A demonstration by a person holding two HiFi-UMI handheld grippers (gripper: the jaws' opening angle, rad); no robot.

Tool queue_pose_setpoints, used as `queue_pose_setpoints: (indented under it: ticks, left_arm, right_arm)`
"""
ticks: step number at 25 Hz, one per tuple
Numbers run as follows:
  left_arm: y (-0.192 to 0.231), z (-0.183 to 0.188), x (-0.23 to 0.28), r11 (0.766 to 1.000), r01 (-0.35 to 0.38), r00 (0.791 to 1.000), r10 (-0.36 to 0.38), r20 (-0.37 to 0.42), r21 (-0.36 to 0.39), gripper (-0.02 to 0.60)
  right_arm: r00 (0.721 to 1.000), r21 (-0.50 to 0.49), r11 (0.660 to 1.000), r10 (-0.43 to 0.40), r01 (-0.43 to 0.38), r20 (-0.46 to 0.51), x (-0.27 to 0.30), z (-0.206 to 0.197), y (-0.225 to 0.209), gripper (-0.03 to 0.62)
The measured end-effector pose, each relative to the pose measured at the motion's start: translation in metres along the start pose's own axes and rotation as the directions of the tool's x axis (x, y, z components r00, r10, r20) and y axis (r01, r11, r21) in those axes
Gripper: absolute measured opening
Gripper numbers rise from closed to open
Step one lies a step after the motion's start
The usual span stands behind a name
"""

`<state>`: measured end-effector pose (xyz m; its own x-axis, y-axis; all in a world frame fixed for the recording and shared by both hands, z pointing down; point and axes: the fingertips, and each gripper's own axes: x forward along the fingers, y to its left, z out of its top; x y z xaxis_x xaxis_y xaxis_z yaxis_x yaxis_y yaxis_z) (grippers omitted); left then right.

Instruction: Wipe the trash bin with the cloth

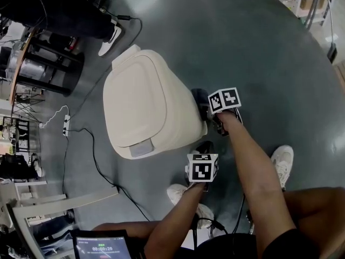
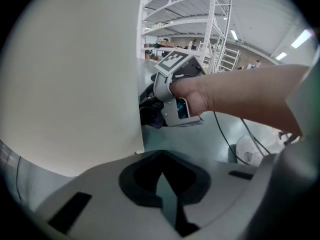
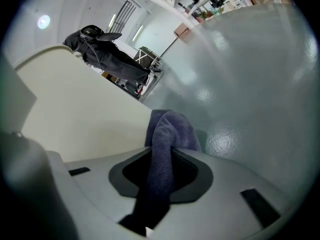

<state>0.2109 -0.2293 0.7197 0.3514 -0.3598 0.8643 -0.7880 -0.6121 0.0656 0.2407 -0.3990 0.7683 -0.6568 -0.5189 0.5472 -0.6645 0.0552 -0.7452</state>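
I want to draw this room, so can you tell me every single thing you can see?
trash bin: one, cream, on the grey floor
cloth: one, purple, pinched in the right gripper beside the bin
cables: several, black, on the floor left of the bin
power strip: one, white, on the floor at the left
tablet: one, dark, timer on screen, bottom left
shelves: white, far behind
someone else's shoe: one, white, beyond the bin
shoes: two, white, the person's own
arms: two, bare
left gripper: grey, jaws together, empty
right gripper: grey, shut on the cloth
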Motion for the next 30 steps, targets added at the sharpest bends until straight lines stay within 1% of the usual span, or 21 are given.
queue_pose_setpoints:
  ticks: [4, 6, 9, 11, 12, 14, 16, 19, 21, 23, 25, 26, 27, 29, 30]
  left_arm:
    - [0.003, 0.0, -0.003, 1.0, -0.01, 1.0, 0.01, 0.003, 0.002, 0.0]
    - [0.005, 0.005, -0.007, 1.0, -0.023, 0.998, 0.022, 0.052, 0.009, 0.0]
    - [0.003, 0.019, -0.021, 0.999, -0.031, 0.989, 0.028, 0.142, 0.018, 0.0]
    - [-0.005, 0.027, -0.033, 0.999, -0.012, 0.982, 0.004, 0.189, 0.04, 0.0]
    - [-0.011, 0.03, -0.038, 0.998, 0.002, 0.977, -0.015, 0.214, 0.059, 0.0]
    - [-0.019, 0.036, -0.05, 0.996, 0.028, 0.962, -0.05, 0.27, 0.084, 0.0]
    - [-0.015, 0.043, -0.066, 0.997, 0.04, 0.943, -0.062, 0.326, 0.073, 0.0]
    - [-0.005, 0.051, -0.1, 0.998, 0.019, 0.913, -0.04, 0.407, 0.055, 0.0]
    - [-0.002, 0.057, -0.124, 0.999, -0.01, 0.889, -0.014, 0.457, 0.049, 0.0]
    - [0.003, 0.067, -0.148, 0.998, -0.034, 0.862, 0.007, 0.508, 0.044, 0.0]
    - [0.009, 0.081, -0.169, 0.998, -0.043, 0.839, 0.015, 0.545, 0.038, 0.0]
    - [0.012, 0.085, -0.178, 0.999, -0.04, 0.833, 0.016, 0.553, 0.031, 0.0]
    - [0.013, 0.085, -0.186, 0.999, -0.035, 0.832, 0.017, 0.555, 0.022, 0.0]
    - [0.014, 0.074, -0.201, 1.0, -0.026, 0.833, 0.019, 0.553, 0.004, 0.0]
    - [0.015, 0.068, -0.209, 1.0, -0.025, 0.83, 0.023, 0.558, -0.004, 0.0]
  right_arm:
    - [0.999, -0.025, 0.999, -0.031, 0.032, 0.023, -0.004, 0.006, 0.0, 0.087]
    - [0.997, -0.047, 0.998, -0.05, 0.053, 0.057, -0.012, 0.012, 0.004, 0.087]
    - [0.991, -0.098, 0.992, -0.066, 0.077, 0.114, -0.031, 0.02, 0.019, 0.087]
    - [0.982, -0.136, 0.985, -0.081, 0.105, 0.172, -0.053, 0.024, 0.032, 0.087]
    - [0.972, -0.148, 0.981, -0.089, 0.123, 0.216, -0.068, 0.025, 0.038, 0.087]
    - [0.941, -0.145, 0.977, -0.102, 0.156, 0.324, -0.101, 0.025, 0.051, 0.087]
    - [0.905, -0.138, 0.975, -0.103, 0.174, 0.412, -0.13, 0.022, 0.071, 0.087]
    - [0.861, -0.179, 0.954, -0.126, 0.241, 0.492, -0.171, 0.011, 0.102, 0.086]
    - [0.836, -0.194, 0.946, -0.12, 0.26, 0.535, -0.198, 0.005, 0.124, 0.086]
    - [0.819, -0.199, 0.951, -0.085, 0.237, 0.567, -0.22, 0.005, 0.148, 0.087]
    - [0.809, -0.232, 0.943, -0.059, 0.237, 0.585, -0.233, 0.011, 0.173, 0.087]
    - [0.806, -0.253, 0.935, -0.056, 0.25, 0.59, -0.238, 0.012, 0.184, 0.087]
    - [0.802, -0.27, 0.925, -0.058, 0.267, 0.595, -0.242, 0.009, 0.194, 0.087]
    - [0.792, -0.288, 0.908, -0.072, 0.303, 0.606, -0.251, -0.008, 0.209, 0.087]
    - [0.788, -0.299, 0.899, -0.076, 0.319, 0.612, -0.255, -0.017, 0.217, 0.087]
